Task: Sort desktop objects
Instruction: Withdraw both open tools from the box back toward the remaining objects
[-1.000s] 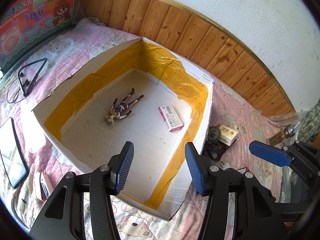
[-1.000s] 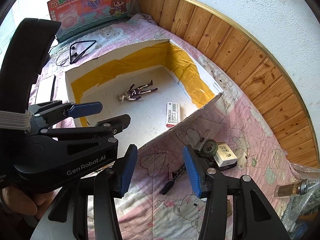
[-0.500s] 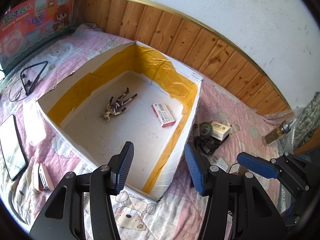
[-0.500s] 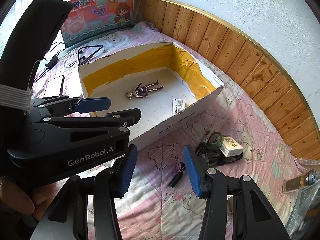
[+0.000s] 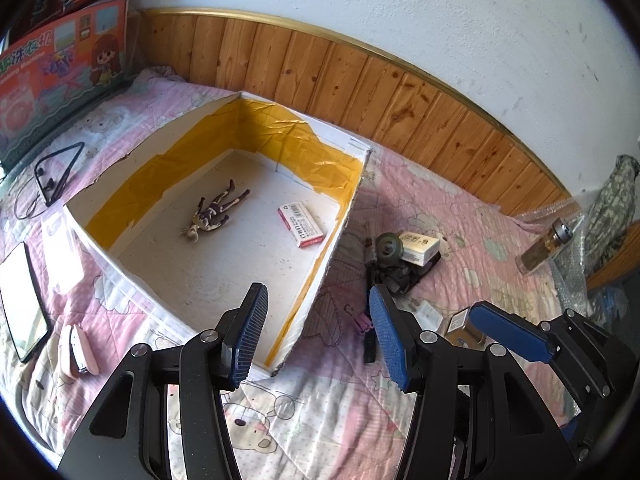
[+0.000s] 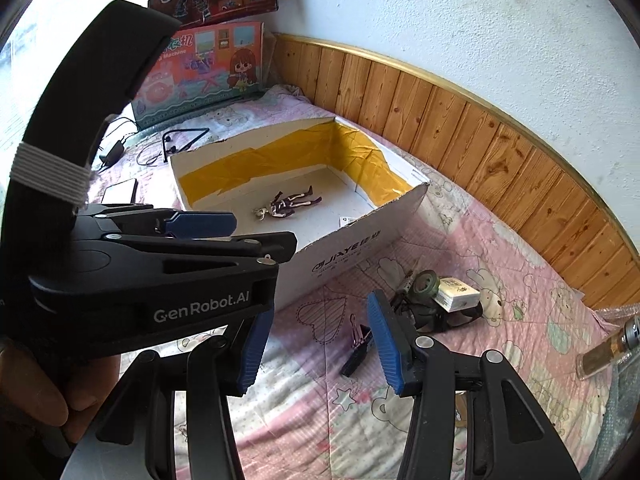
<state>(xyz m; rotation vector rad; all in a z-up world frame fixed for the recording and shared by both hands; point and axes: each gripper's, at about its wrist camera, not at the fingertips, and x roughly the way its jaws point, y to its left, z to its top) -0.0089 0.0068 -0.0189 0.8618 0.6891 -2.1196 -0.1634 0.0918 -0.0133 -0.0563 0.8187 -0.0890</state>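
Two grippers, both spread and holding nothing. Phone [image 5: 22, 304] at nine o'clock of the left view, pink stapler [image 5: 78, 350] just below it. Left gripper [image 5: 316, 336] over the box [image 5: 320, 276] near corner; doll [image 5: 214, 216] and red-white pack [image 5: 301, 226] inside, apart. Right gripper [image 6: 316, 350] above the quilt [image 6: 320, 412], black clip [image 6: 358, 346] between its blue pads. Tape roll [image 6: 425, 282] touching small carton [image 6: 456, 294] at two o'clock. Bottle [image 6: 608, 346] at three o'clock.
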